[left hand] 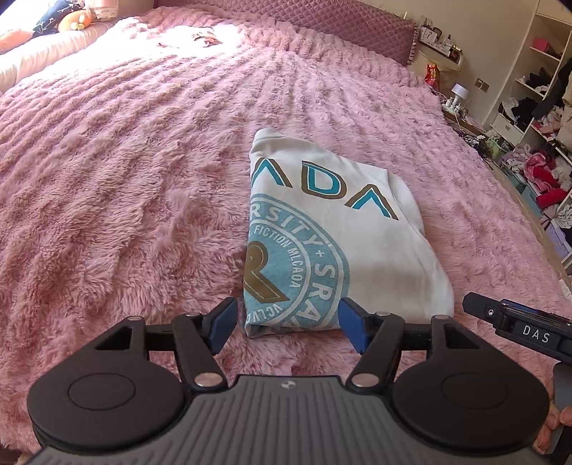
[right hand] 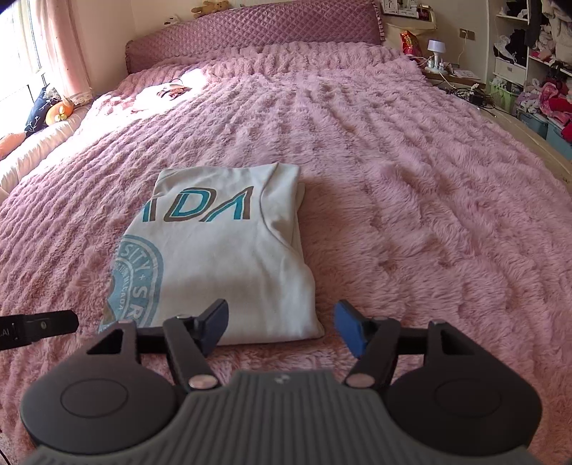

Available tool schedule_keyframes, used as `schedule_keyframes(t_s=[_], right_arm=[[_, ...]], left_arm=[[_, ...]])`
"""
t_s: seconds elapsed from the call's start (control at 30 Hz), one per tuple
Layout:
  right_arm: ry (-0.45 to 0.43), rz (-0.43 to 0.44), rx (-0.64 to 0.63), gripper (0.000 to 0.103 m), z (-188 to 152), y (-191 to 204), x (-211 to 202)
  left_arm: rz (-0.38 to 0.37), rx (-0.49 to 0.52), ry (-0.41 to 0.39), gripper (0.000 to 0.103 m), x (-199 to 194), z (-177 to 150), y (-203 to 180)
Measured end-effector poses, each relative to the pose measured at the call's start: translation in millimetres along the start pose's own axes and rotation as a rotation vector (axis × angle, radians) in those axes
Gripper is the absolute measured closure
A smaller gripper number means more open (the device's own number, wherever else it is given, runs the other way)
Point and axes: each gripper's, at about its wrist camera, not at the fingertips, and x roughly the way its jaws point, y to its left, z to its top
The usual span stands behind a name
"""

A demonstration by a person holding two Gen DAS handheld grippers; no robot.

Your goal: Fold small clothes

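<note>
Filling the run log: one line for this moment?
shirt: folded, flat on pink blanket | left gripper: open, at near edge | right gripper: open, at near corner

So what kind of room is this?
Most likely a bedroom: a big bed under a fluffy pink blanket, a quilted headboard, and open shelves stuffed with clothes.

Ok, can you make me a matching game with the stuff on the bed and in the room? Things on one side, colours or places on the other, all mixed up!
Things:
1. folded T-shirt
2. fluffy blanket
3. teddy bear
4. small lamp

Colours and places:
A. pink, covering the whole bed
B. on top of the headboard
C. white with blue letters, in front of both grippers
D. on the bedside table

Pairs: 1-C, 2-A, 3-B, 4-D
</note>
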Motion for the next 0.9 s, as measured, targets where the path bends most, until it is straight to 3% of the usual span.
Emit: schedule_keyframes(t_s=[0.1,0.37,0.9], right_arm=[[-0.005,-0.002,-0.035,0.025,-3,14,-20],[0.038,0.002,-0.077,0.025,-22,38,-56],[0.033,0.027,-0.105,0.022,-33,57,-78]], left_arm=[[0.042,-0.010,-0.001,0.019,-17,-2,-8],[0.138,-0.030,0.012,0.015,-47,-17,-17],[0.157,-0.002,0.030,0.015,-59,-33,-22]])
